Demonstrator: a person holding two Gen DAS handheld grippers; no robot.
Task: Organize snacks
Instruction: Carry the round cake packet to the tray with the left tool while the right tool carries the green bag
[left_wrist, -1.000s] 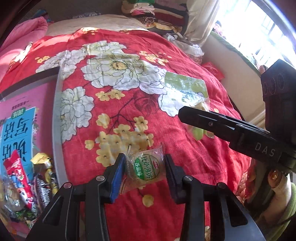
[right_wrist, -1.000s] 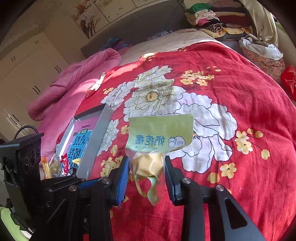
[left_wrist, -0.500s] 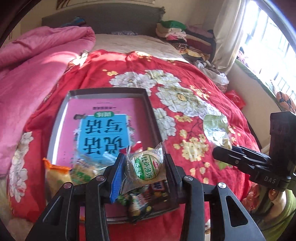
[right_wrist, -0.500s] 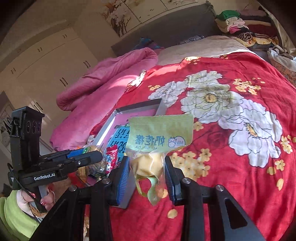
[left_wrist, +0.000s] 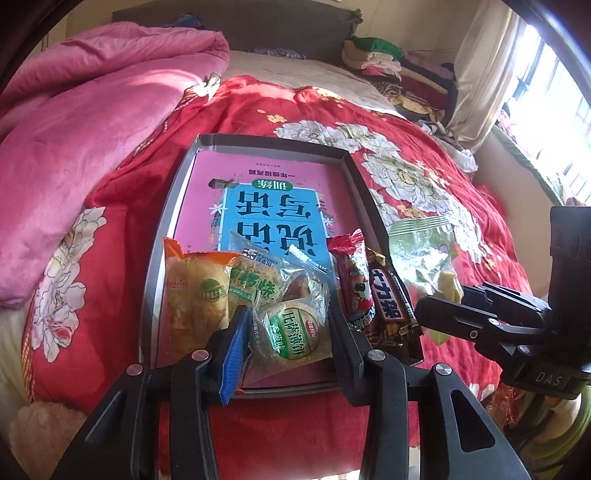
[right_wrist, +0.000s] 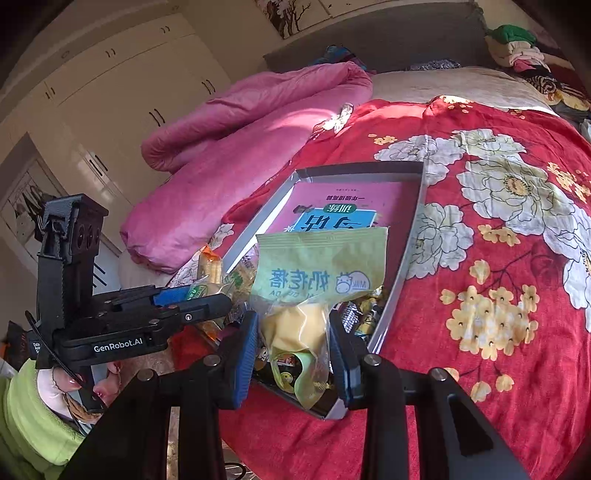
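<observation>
a red floral bedspread (left_wrist: 424, 177) carries the metal tray (left_wrist: 162, 236). your left gripper (left_wrist: 286, 328) pinches a round biscuit pack (left_wrist: 291, 328) over the tray's near end; your right gripper (right_wrist: 291, 339) clamps a green milk-candy bag (right_wrist: 321, 273) beside it. both look light and crinkly, likely slippery; keep holding them by the body.

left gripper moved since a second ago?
Yes. The left gripper, shut on the round green-label biscuit packet, swung from red floral bedspread to over the grey metal tray.
</observation>
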